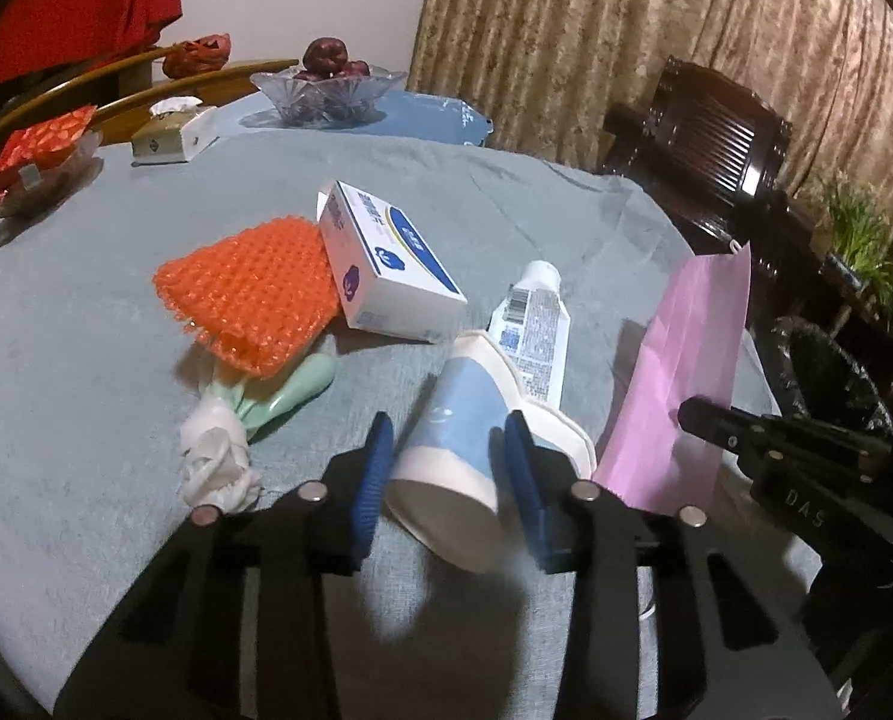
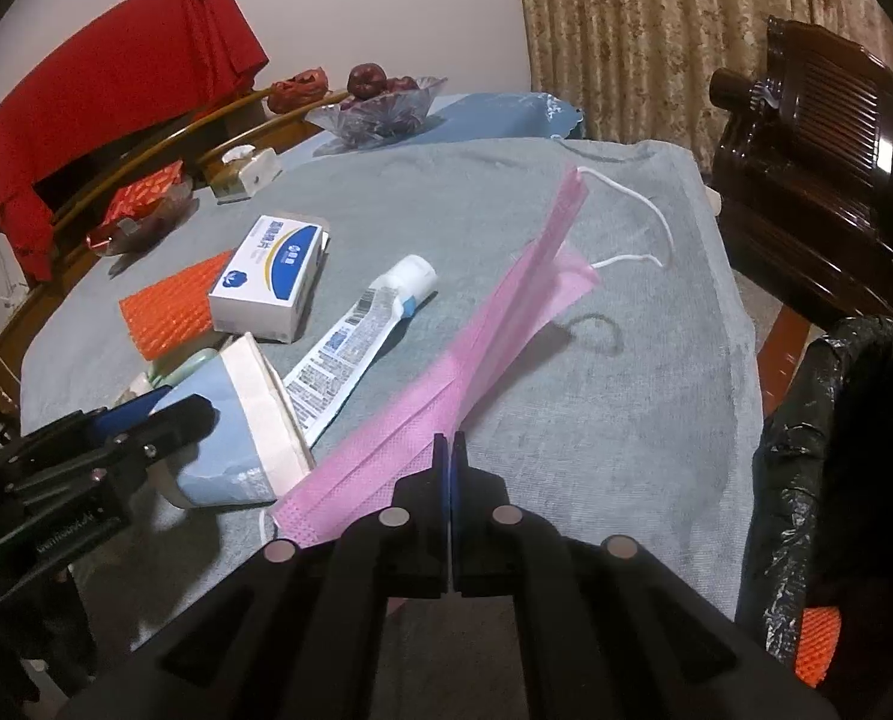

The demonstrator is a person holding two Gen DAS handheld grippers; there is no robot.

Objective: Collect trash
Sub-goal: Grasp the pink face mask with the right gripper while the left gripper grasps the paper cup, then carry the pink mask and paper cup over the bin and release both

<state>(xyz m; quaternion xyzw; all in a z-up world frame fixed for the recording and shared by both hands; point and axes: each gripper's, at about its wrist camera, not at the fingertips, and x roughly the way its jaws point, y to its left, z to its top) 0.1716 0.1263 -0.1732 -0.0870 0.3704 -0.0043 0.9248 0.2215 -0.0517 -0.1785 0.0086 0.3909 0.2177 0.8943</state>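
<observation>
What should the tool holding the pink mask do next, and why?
Probably swing right and carry the pink pleated face mask over the black-bagged trash bin. The right tool is already shut on the mask's lower edge, and the mask looks lifted off the grey towel-covered table. The bin stands open just beyond the table's right edge.

Glass fruit bowl (image 1: 326, 90) w/ red fruit, tissue box (image 1: 173, 129) beside; dark wooden chair (image 2: 818, 180) by curtain (image 1: 626, 30).

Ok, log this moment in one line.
left gripper: around paper cup | right gripper: shut on pink mask | bin: right
</observation>
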